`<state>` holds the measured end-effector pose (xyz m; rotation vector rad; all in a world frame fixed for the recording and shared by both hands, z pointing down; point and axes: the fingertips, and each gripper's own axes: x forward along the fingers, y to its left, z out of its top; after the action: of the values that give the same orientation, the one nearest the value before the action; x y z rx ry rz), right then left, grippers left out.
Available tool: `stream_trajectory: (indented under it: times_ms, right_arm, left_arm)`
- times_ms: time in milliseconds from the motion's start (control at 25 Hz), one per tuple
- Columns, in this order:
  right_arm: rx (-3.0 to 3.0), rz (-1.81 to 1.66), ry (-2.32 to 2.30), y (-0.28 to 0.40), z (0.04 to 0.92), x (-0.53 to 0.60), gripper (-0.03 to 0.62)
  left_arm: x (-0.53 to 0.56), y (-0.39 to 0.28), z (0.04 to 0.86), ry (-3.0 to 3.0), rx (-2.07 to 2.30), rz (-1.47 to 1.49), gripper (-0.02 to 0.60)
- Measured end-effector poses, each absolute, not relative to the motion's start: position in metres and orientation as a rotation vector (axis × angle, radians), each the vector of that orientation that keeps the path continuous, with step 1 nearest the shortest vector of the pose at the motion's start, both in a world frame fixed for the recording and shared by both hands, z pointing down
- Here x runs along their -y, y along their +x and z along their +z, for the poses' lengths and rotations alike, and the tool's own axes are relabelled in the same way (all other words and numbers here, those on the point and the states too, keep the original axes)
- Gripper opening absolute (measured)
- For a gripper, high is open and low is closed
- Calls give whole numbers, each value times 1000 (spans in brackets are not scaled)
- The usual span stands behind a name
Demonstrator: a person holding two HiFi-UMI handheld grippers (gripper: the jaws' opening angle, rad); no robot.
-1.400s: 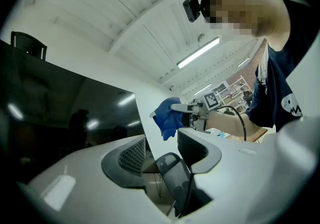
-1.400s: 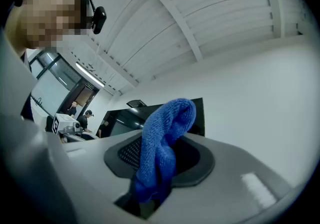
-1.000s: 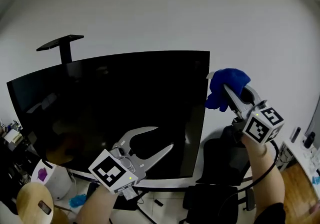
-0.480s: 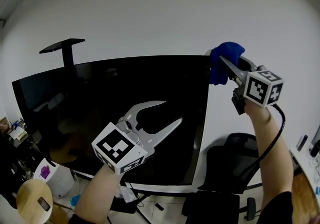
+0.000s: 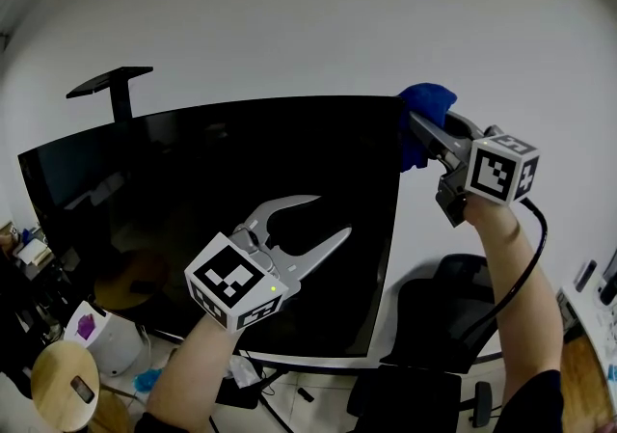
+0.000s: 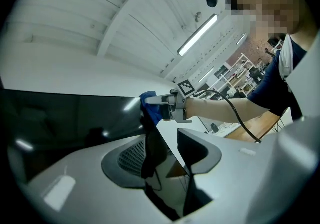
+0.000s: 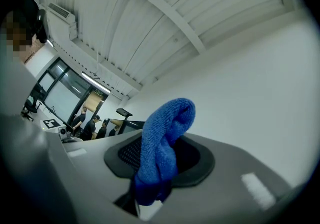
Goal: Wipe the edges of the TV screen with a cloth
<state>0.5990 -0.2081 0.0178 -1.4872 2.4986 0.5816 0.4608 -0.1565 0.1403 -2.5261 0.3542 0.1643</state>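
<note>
My right claw (image 5: 419, 124) is clamped tight on the blue cloth (image 5: 427, 99) at the top right corner of the TV screen (image 5: 212, 200), my left claw (image 5: 326, 215) gapes empty before the glass, and pushing too hard could rock the panel or tug the cloth loose.

Fuzzy cloth (image 7: 161, 148), glossy black screen (image 5: 183, 171)
</note>
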Motion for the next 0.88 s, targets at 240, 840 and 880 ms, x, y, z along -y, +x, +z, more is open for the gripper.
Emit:
stream_trajectory:
  times_ms: [240,840,880]
  right_arm:
    - [-2519,615,-1511,598,45,207,138]
    - [-2580,558,-1583,593,148,207,138]
    - [-2581,546,-1582,593,156,208,138]
  left_arm:
    - [165,460,163,-2572,-368,149,186]
    - [173,455,230,-2651,-385,110,187]
    - [174,455,234,-2656,-387,107,186]
